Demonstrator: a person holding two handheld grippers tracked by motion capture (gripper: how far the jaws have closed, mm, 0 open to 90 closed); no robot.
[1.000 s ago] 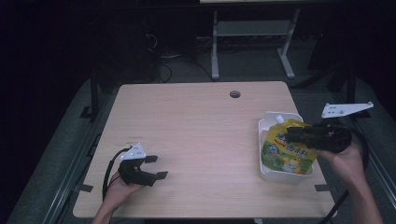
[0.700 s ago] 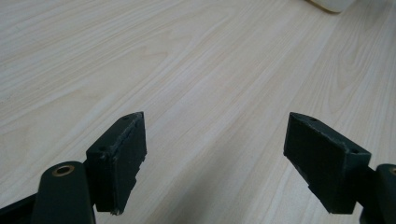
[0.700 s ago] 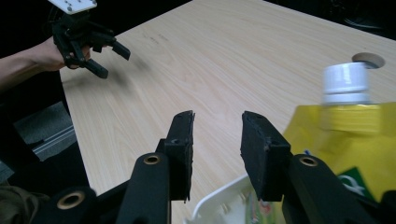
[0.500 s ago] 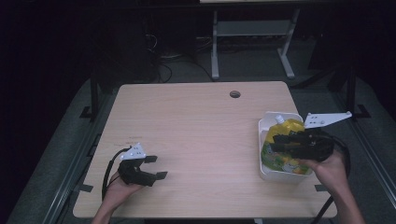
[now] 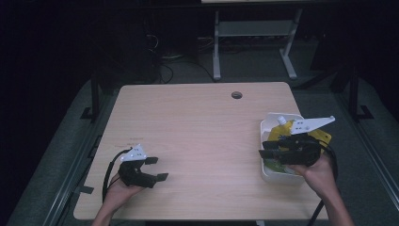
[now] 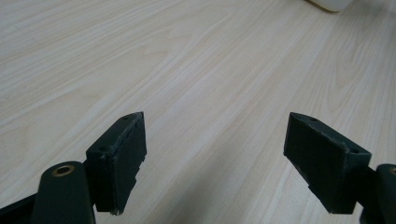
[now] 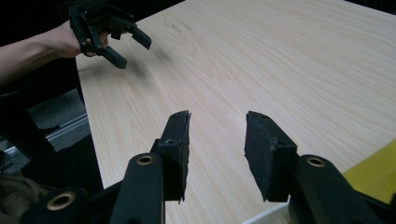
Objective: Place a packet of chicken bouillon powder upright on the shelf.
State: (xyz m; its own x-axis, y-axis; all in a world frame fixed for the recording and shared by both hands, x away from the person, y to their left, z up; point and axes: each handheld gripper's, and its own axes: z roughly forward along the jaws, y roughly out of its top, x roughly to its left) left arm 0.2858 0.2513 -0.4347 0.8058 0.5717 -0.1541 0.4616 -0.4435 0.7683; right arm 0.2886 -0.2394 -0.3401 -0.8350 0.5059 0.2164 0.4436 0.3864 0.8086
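Partly apart on the right gripper (image 7: 217,121), having just been opening, with nothing between the pads but bare table (image 7: 289,70). Hovering at the near-left edge of the white tub (image 5: 270,123), pointed across the table toward the left gripper (image 7: 123,46) rather than down into the tub. Just behind and beneath, a yellow spouted pouch (image 5: 324,136) lying in that tub at the table's right side, white cap (image 5: 281,120) toward the far corner. Probably soft and floppy, liquid-filled, slick film over a sagging belly; best taken at the stiff spout neck or a sealed top edge, since a pinch on the belly would likely slip or bulge. Right hand (image 5: 320,172) under the gripper body, forearm coming up from the bottom edge, wrist turned inward. Wide apart on the left gripper (image 6: 215,140), empty, low over the near-left wood, hand cupped beneath, well apart from the tub.
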